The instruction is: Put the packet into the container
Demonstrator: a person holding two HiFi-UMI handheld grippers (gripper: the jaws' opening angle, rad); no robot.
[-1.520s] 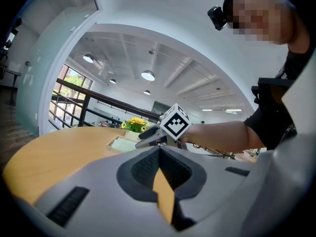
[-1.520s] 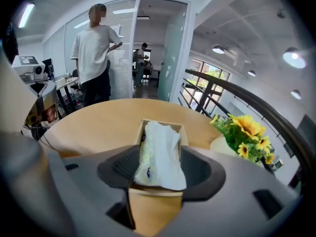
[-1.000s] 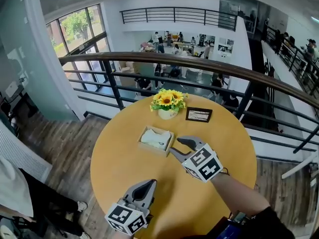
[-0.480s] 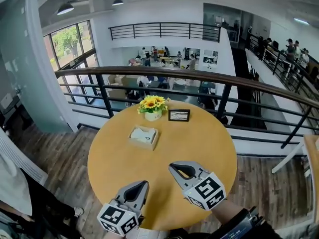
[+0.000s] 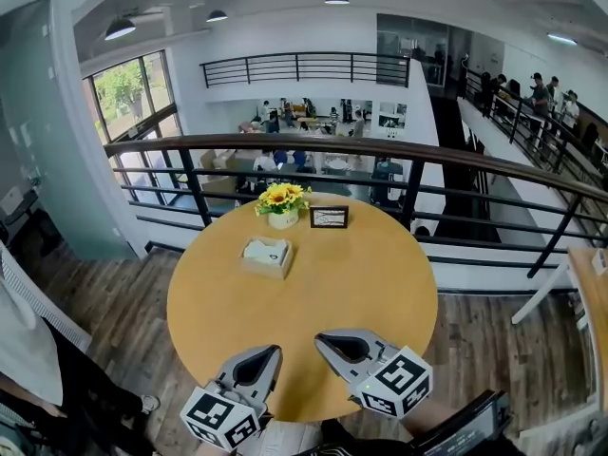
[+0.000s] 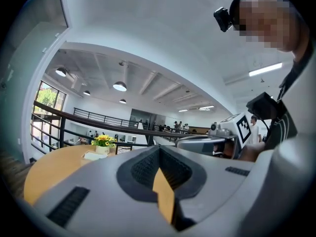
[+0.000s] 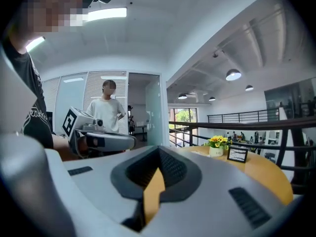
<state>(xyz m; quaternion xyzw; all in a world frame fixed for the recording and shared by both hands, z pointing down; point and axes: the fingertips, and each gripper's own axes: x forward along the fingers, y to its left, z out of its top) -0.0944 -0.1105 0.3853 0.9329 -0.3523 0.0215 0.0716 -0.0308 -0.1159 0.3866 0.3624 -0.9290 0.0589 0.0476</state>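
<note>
A white packet [image 5: 265, 250] lies inside the shallow wooden container [image 5: 249, 262] on the far left part of the round yellow table [image 5: 380, 283]. Both grippers hover over the table's near edge, well short of the container. My left gripper [image 5: 274, 351] is shut and holds nothing; its jaws meet in the left gripper view [image 6: 159, 150]. My right gripper [image 5: 321, 338] is shut too, with nothing between its jaws [image 7: 159, 153]. From the left gripper view the container [image 6: 93, 155] is small and far off.
A pot of yellow flowers [image 5: 283, 202] and a small picture frame [image 5: 329, 218] stand at the table's far edge, before a black railing [image 5: 399, 150] over a drop. A person in a white shirt [image 7: 106, 113] stands behind in the right gripper view.
My right gripper has pulled back from the container to the near edge and its jaws have shut. The packet stays in the container. The left gripper has barely moved.
</note>
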